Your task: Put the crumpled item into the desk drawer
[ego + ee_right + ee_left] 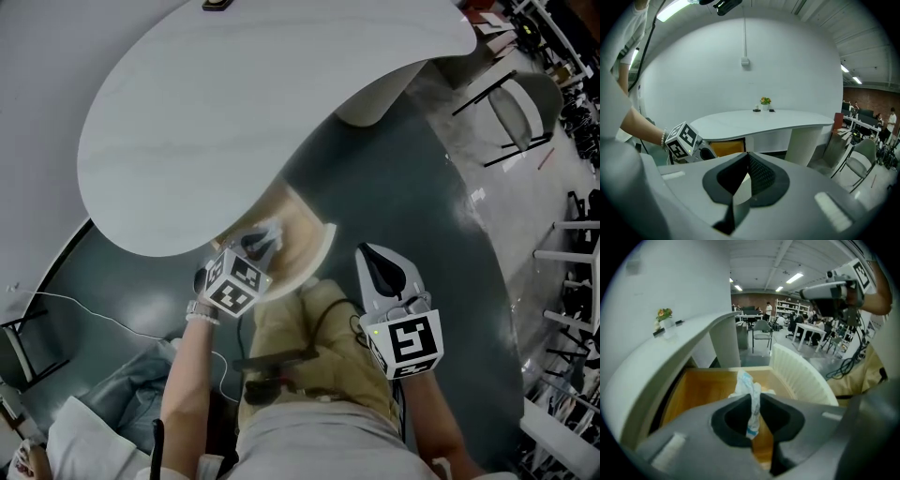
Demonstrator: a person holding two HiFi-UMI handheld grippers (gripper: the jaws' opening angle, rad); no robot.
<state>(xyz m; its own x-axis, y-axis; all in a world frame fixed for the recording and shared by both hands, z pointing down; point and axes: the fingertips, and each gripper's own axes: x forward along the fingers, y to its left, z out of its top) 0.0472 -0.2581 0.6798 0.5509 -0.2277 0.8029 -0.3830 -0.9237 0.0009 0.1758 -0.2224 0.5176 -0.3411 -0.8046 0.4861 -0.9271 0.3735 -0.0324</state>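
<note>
The crumpled item (746,383), white paper with blue print, hangs pinched between the tips of my left gripper (753,398). It is held just above the wooden floor of the open desk drawer (705,387), whose ribbed white front (801,376) curves off to the right. In the head view my left gripper (261,244) reaches under the white desk top (234,122) into the drawer (314,246). My right gripper (382,272) is held apart to the right at waist height, shut with nothing in it; in its own view the tips (749,157) meet.
The desk's white pedestal (375,94) stands behind the drawer. Chairs (516,108) and shelving line the right side. A white cable (94,314) trails over the dark floor at left. The person's khaki trousers (319,347) are right in front of the drawer. A small plant (765,101) sits on the desk.
</note>
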